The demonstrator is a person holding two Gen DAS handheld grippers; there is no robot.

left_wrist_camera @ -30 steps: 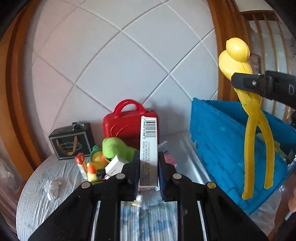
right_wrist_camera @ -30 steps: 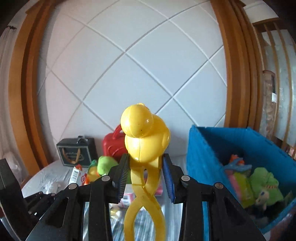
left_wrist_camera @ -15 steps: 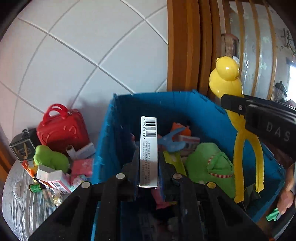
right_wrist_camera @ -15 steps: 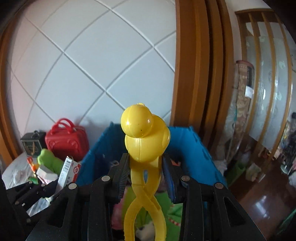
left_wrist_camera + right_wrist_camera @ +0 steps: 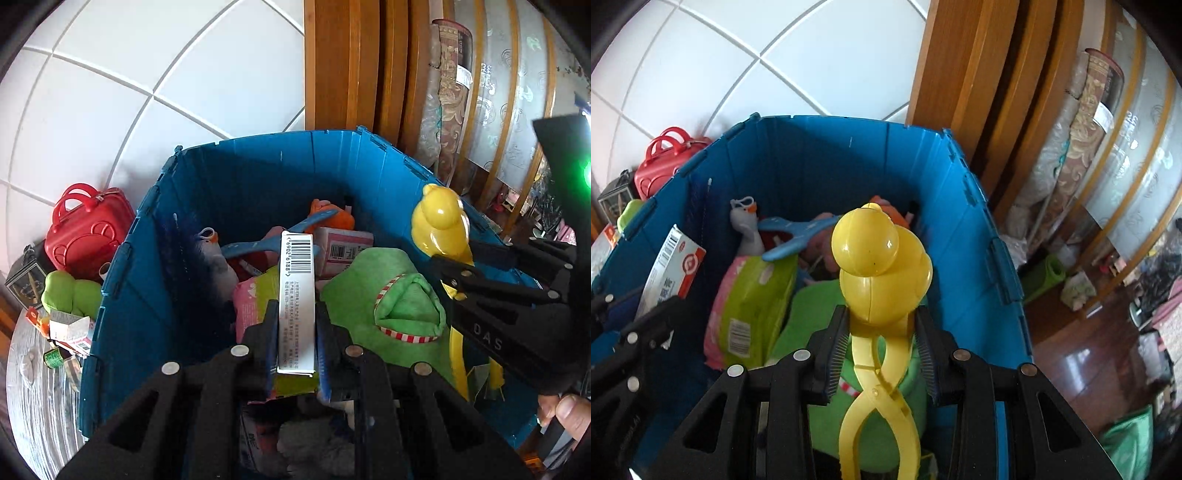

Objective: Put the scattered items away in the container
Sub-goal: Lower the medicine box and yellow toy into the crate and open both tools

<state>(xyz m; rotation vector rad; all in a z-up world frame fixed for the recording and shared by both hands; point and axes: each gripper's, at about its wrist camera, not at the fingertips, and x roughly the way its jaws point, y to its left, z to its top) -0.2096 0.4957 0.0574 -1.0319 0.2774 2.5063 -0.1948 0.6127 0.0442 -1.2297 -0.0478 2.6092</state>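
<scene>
Two hand-held grippers hang over a blue folding crate that stands against a white tiled wall. The left gripper has its fingers clamped on a narrow white barcoded carton, held upright above the crate's interior; from the right wrist view the same carton shows a red panel and sits over the crate's left wall. The right gripper has its fingers pressed against a yellow duck-shaped snowball tongs just below the duck head, the handles crossing and hanging down toward the camera. In the left wrist view those tongs sit above the crate's right wall.

Inside the crate lie a green plush toy with a red-and-white striped mouth, a pink-and-green packet, blue plastic tongs, a grey goose figure, an orange plush and a pink box near the back wall.

Left of the crate, on a grey striped tabletop, remain a red toy suitcase, a green plush, a dark gift box and a cluster of small cartons. A thumb shows at the crate's front right corner. Right of the crate, wooden door frames and rolled rugs stand.
</scene>
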